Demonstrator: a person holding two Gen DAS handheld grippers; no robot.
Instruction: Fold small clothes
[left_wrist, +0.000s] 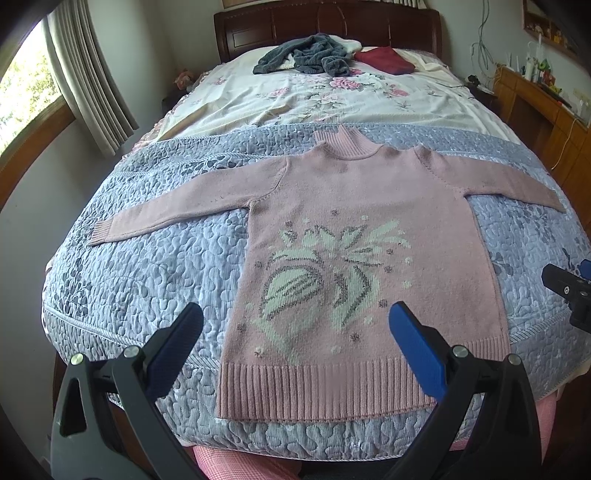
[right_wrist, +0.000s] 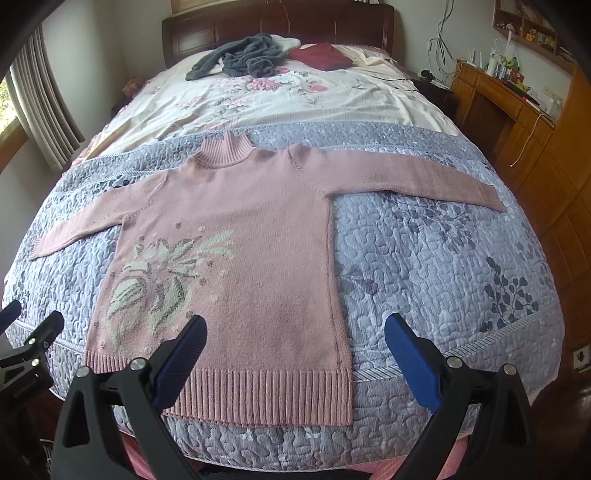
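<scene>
Sweater: pink knit sweater, flat, front up on the blue quilt at the bed's near end, both sleeves spread.
Left gripper: jaws apart, above the hem, empty.
Right gripper: jaws apart, above the hem's right corner, empty.
Far end: grey garment, dark red garment.

A sweater lies flat on the quilt at the near end of the bed, collar toward the headboard, sleeves spread to both sides. Behind the quilt lies a sheet. On it, near the headboard, a rumpled garment sits left of a folded cloth. A desk stands right of the bed, curtains left.
</scene>
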